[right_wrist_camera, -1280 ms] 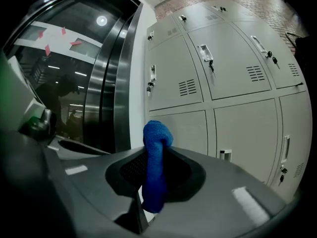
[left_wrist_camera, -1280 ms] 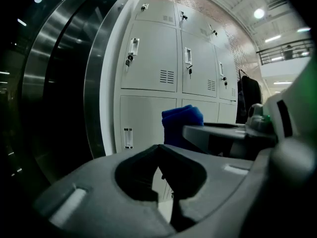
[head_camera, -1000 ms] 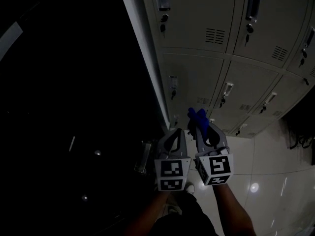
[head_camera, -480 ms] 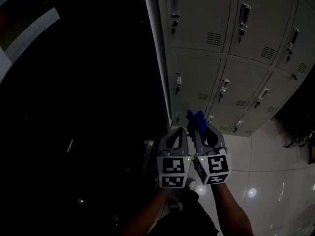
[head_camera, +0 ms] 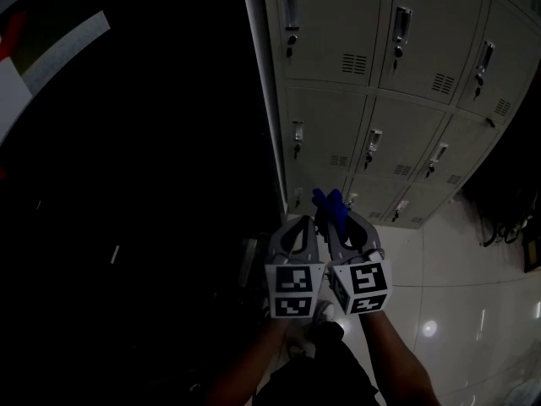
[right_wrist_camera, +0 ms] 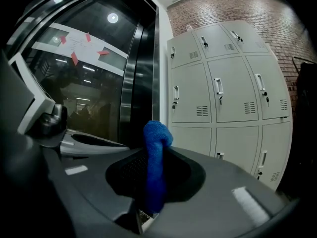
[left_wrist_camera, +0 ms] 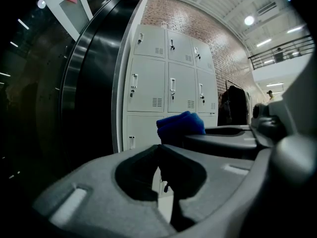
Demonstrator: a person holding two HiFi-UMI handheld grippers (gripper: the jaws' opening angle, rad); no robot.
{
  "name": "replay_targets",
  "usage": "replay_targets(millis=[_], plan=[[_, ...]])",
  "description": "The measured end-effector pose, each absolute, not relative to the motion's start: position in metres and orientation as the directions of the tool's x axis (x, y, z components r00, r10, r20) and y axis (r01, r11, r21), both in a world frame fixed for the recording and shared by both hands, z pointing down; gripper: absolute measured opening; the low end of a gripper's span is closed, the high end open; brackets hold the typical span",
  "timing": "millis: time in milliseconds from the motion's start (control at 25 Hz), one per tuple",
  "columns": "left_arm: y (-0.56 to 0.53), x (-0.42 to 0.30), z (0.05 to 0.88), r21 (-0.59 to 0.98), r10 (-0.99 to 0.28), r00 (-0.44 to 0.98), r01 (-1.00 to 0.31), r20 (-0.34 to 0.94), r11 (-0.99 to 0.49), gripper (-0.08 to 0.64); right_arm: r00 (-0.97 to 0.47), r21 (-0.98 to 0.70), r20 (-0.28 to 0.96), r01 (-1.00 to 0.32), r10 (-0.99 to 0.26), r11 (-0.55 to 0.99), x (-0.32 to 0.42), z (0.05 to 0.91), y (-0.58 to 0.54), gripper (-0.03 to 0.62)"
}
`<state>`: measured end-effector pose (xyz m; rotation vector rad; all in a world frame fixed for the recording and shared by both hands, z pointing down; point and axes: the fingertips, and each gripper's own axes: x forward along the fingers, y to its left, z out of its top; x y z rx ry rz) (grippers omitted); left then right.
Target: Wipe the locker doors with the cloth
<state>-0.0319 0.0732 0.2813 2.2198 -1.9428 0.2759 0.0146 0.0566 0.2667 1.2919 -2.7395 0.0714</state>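
Note:
A bank of grey locker doors stands ahead, each with a handle, a lock and a vent; they also show in the left gripper view and the right gripper view. A blue cloth sticks up from my right gripper, which is shut on it; the folded cloth rises between the jaws. My left gripper sits close beside it, jaws together with nothing between them, and the cloth shows just to its right. Both grippers are short of the lockers.
A dark glass wall with a black frame runs left of the lockers. The glossy tiled floor lies on the right. A dark rack with hanging things stands beyond the lockers' right end. A brick wall rises behind.
The head view has swung, so the lockers sit higher and more to the left in the frame. Both grippers stay side by side, drifted slightly left, with the cloth still held.

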Motion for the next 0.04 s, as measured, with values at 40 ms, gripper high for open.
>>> replay_targets(millis=[40], plan=[[0.0752, -0.0298, 0.281, 0.01, -0.958, 0.133, -0.991, 0.255, -0.135, 0.003, -0.631, 0.004, 0.125, -0.771, -0.766, 0.636, 0.0154, 0.2675, 0.0588, 0.061]])
